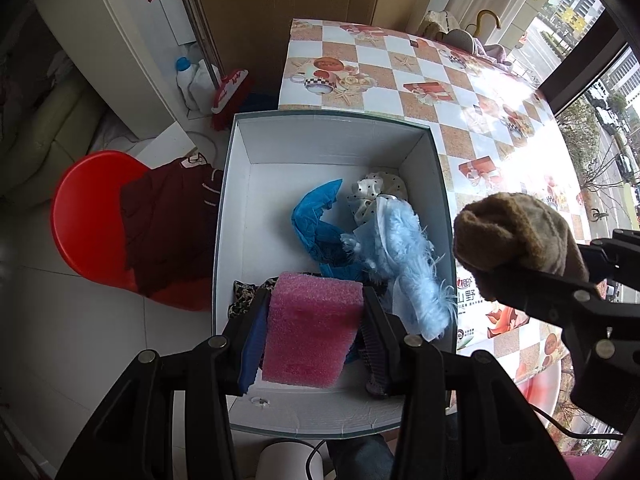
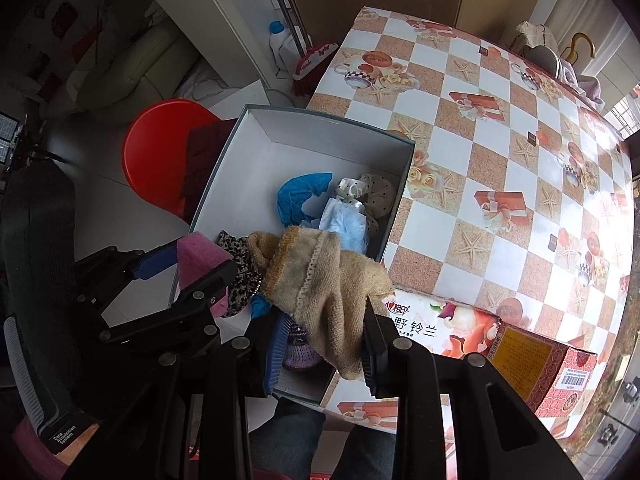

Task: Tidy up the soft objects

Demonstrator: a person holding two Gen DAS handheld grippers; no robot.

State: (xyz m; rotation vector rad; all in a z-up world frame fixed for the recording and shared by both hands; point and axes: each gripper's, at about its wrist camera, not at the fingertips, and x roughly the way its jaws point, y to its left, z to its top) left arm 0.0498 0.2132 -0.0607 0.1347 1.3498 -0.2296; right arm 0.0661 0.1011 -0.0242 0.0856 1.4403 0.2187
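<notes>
Left wrist view: left gripper [image 1: 316, 320] fingers clamping pink foam block [image 1: 314, 328], light, compressible, above white box [image 1: 240, 200]. Right gripper [image 2: 320, 344] fingers pinching tan knitted sock [image 2: 324, 280], limp, sagging; gripping mid-body advisable.

Left claw [image 1: 314, 332]: black, blue pads; between them a pink foam [image 1: 312, 328]. Right claw [image 2: 324, 344]: black, blue pads; between them a tan knit sock [image 2: 320, 280]. Ahead of both, box [image 1: 320, 140]: white inside, dark green rim. In it: blue glove [image 1: 316, 220], pale blue fluffy cloth [image 1: 408, 256], cream cloth with black dots [image 1: 376, 192], leopard-print cloth [image 2: 236, 256]. Beyond, tablecloth [image 2: 500, 140]: orange-and-white checks with starfish. Left of the box, red chair [image 1: 84, 216] with a maroon garment [image 1: 168, 220].
</notes>
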